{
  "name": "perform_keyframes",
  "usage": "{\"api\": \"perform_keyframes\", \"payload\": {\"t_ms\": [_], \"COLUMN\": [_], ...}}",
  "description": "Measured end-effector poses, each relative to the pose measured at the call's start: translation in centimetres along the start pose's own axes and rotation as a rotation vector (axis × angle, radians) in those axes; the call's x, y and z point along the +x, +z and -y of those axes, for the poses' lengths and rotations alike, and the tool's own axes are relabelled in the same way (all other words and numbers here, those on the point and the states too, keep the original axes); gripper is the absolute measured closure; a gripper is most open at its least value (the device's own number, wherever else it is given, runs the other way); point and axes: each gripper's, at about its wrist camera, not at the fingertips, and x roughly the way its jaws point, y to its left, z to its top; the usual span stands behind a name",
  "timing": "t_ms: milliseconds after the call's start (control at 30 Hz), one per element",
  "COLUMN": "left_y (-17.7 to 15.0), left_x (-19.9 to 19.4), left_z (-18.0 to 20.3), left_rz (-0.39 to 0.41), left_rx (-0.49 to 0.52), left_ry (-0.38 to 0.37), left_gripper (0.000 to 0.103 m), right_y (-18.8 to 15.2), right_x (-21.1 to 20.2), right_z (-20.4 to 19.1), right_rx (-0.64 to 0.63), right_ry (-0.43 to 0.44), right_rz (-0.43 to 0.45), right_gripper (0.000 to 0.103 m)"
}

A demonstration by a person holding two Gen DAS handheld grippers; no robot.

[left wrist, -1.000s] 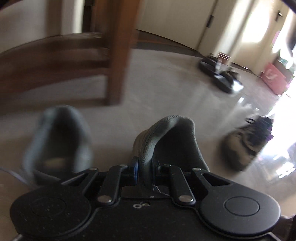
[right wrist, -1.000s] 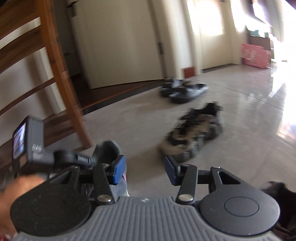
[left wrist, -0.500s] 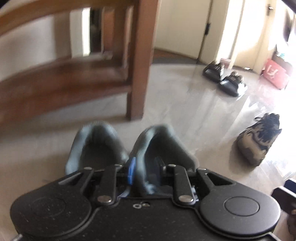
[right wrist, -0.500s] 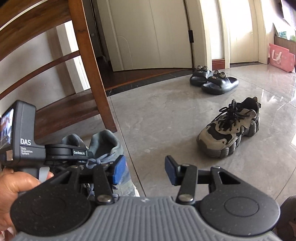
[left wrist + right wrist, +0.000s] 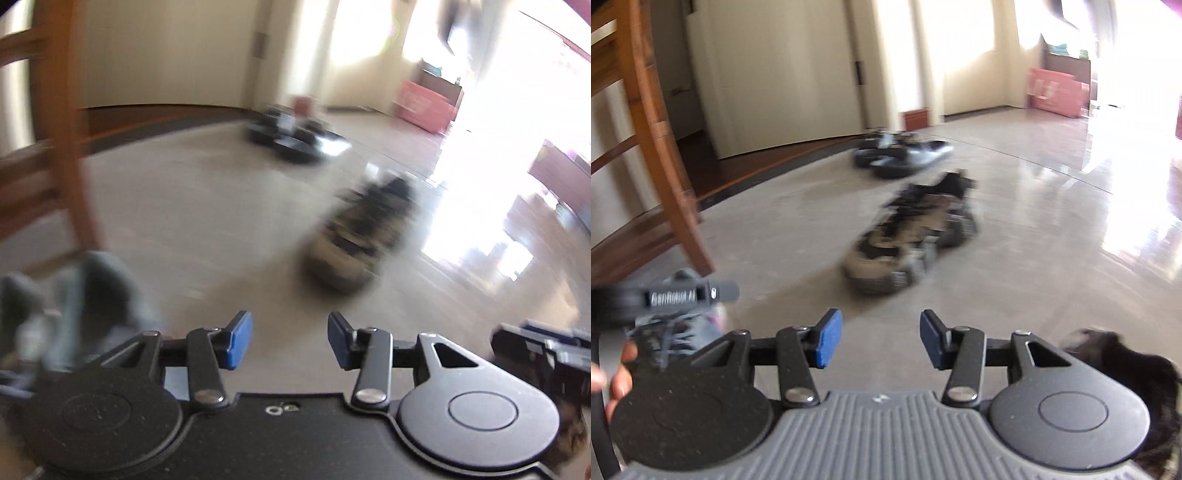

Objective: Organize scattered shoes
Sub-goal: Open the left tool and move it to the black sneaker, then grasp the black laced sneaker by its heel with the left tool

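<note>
1. Tan-and-black sneaker [image 5: 912,240] lies on the pale floor [image 5: 1015,266] ahead of both claws, blurred, apart from them.
2. Grey shoes [image 5: 74,295] sit side by side, left of the left gripper [image 5: 290,341], beside a wooden chair leg [image 5: 70,147].
3. Left gripper's jaws have just been opening; nothing lies between them.
4. Right gripper [image 5: 881,339] stands half apart, empty.
5. Dark slippers [image 5: 901,157] lie farther ahead, near the door.

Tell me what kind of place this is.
Probably a home entryway or hall: shoes scattered on a glossy tiled floor, including a tan sneaker and black slippers, cream doors behind, and a wooden chair nearby.
</note>
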Motion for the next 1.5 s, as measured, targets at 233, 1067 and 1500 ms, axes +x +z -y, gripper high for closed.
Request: {"api": "perform_keyframes", "payload": {"t_ms": [233, 1067, 1500], "left_y": [-2.4, -2.4, 0.7], "left_x": [2.6, 8.4, 6.2], "left_z": [7.3, 19.2, 8.1], "left_rz": [-0.081, -0.197, -0.143], "left_rx": [0.113, 0.106, 0.081], "left_ry": [-0.290, -0.311, -0.211], "left_gripper": [0.054, 0.079, 0.073], "right_y": [-1.7, -2.6, -1.3], "right_x": [-4.7, -7.2, -4.6], "right_z": [6.0, 12.9, 7.4], "right_rx": [0.028, 0.078, 0.048], "right_ry": [-0.165, -0.343, -0.187], "right_rz": [-0.045, -0.084, -0.036], "right_gripper": [0.052, 0.052, 0.052]}}
